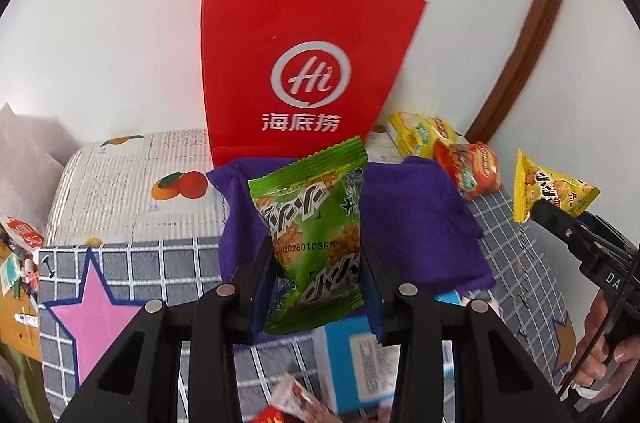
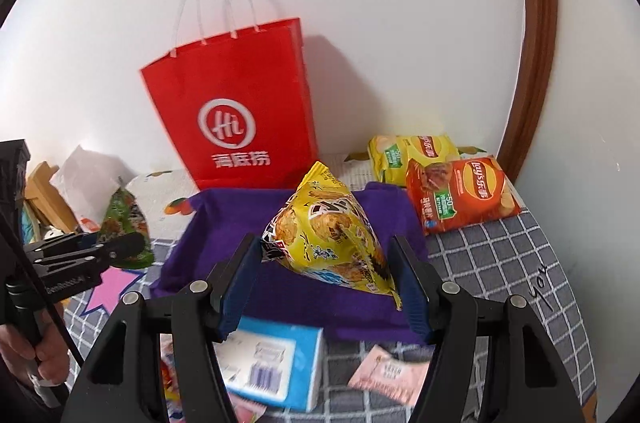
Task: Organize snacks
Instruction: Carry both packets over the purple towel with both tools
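Green crinkled foil, a small snack packet (image 1: 310, 235), stands upright between the pads of the left claw (image 1: 316, 271), which is clamped on its lower half. In the right wrist view the right claw (image 2: 326, 279) pinches a yellow pillow-shaped snack packet (image 2: 326, 239) the same way, tilted, with its sealed corner against the right pad. Both packets hang above a purple cloth tray with soft raised walls (image 2: 224, 219) that lies on a surface covered by a grey cloth with white grid lines (image 2: 500, 263).

Behind the tray, touching its far wall, a red paper carrier bag with white cord handles (image 2: 240, 95) stands upright against the white wall. At the tray's far right corner lie a yellow crisp bag (image 2: 412, 155) and an orange-red crisp bag (image 2: 460, 195), the second overlapping the first. Just beside the tray's near wall lies a light blue cardboard box (image 2: 272, 363), and to its right a pale pink flat sachet (image 2: 388, 375). The tray floor shows bare purple all round the yellow packet. To the right of the tray the grid cloth lies bare as far as the surface's rounded edge near the wall.
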A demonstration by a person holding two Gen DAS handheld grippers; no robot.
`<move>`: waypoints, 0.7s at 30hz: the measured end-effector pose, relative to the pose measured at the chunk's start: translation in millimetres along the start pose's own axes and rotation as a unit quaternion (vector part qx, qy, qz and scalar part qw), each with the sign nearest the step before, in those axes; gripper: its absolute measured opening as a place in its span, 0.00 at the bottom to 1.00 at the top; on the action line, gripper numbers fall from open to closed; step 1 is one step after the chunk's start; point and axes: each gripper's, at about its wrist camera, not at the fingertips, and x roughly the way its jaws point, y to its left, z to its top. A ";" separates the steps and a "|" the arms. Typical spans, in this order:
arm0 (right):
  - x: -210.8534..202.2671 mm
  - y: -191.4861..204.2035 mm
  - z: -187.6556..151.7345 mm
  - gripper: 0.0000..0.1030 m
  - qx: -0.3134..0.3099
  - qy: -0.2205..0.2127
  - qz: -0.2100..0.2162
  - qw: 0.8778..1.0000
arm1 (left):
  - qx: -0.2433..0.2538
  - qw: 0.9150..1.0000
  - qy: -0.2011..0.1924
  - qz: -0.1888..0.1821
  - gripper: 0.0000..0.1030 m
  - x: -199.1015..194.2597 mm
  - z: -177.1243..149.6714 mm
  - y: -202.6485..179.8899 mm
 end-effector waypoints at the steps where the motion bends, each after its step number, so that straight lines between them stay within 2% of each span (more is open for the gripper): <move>1: 6.9 -2.4 3.3 0.63 0.000 0.001 -0.002 1.000 | -0.002 1.000 0.002 0.001 0.36 4.7 2.8 2.1; 14: 92.7 -37.7 43.4 0.63 0.013 0.030 0.003 0.999 | -0.015 0.999 0.045 0.009 0.36 91.6 36.5 23.0; 18: 126.2 -33.9 35.2 0.63 0.004 0.054 0.012 0.998 | -0.019 0.998 0.063 -0.001 0.36 119.4 35.6 24.4; 21: 156.3 -33.9 25.7 0.63 -0.007 0.091 0.009 0.996 | -0.014 0.997 0.074 -0.003 0.36 134.6 32.3 25.5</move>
